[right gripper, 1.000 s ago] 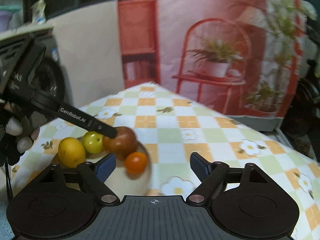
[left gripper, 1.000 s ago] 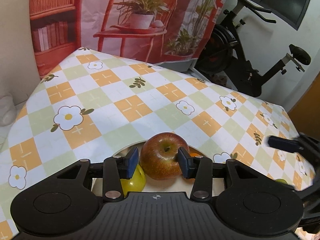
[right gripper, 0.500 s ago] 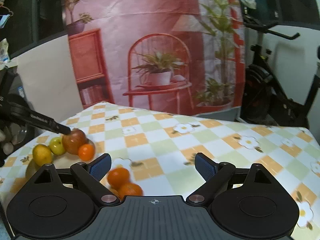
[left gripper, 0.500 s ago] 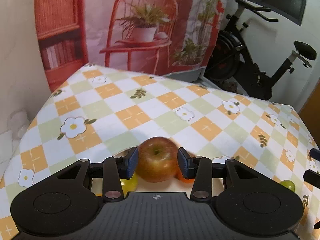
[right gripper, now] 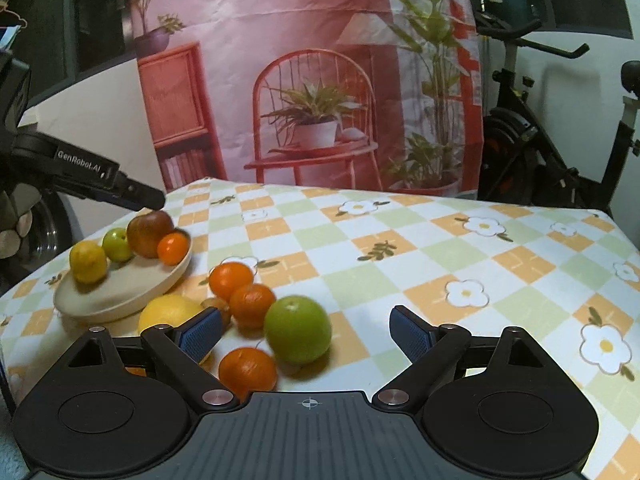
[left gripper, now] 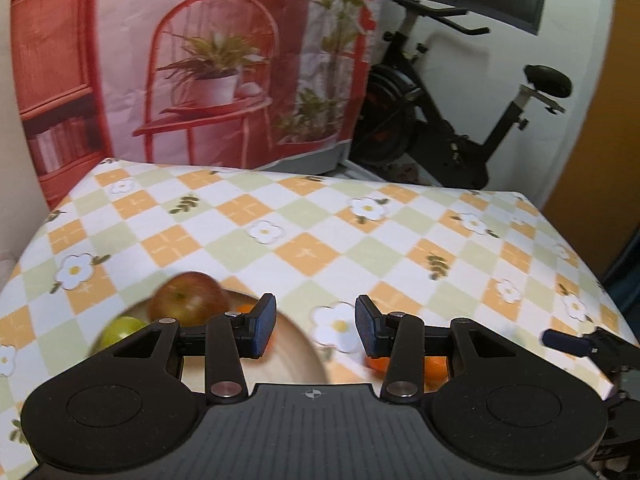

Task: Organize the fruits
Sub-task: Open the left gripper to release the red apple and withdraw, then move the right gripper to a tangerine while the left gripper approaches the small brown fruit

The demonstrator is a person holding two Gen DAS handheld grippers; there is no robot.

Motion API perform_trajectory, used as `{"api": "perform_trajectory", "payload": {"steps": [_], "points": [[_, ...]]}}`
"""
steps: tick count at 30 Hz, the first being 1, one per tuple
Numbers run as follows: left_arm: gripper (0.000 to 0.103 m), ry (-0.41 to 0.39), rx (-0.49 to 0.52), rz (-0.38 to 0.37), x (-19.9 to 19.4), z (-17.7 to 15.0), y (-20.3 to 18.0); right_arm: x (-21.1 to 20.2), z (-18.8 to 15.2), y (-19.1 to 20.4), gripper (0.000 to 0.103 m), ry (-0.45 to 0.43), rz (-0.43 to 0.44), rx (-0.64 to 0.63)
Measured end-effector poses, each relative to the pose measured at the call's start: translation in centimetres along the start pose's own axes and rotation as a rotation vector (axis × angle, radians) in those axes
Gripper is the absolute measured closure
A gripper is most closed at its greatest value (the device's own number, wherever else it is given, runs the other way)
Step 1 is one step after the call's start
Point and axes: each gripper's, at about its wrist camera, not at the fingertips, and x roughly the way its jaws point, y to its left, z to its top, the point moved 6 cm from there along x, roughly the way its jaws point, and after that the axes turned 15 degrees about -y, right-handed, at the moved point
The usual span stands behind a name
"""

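Right wrist view: right gripper (right gripper: pixel 306 330) gapes empty over the green apple (right gripper: pixel 297 334); centre it, then close gently. Left gripper (left gripper: pixel 316 326) is apart, empty beside the plate (right gripper: pixel 120 300).

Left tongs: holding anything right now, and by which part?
Nothing. The left tongs are open and empty; the red apple sits in the plate, apart from them.

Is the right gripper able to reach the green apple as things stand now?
Probably yes. The right gripper has open jaws, and the green apple lies just ahead between them, though oranges crowd its left side.
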Motion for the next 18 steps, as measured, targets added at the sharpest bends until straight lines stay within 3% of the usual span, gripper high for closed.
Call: {"api": "perform_trajectory", "payload": {"steps": [8,12,18], "points": [[0.057,-0.011,-0.025,-0.016,-1.0,-1.8,-2.1,-0.1,-0.9,1.6,0.021,0.01,0.027,0.004],[0.057,-0.002,-0.071,-0.004,-1.2,-2.8,-2.3,0.2,-1.3,2.3,0.036,0.028,0.043,-0.029],[0.057,0.002,-0.081,0.013,-1.3,-3.1,-2.3,0.5,-1.6,2.7,0.044,0.059,0.09,-0.044]]}}
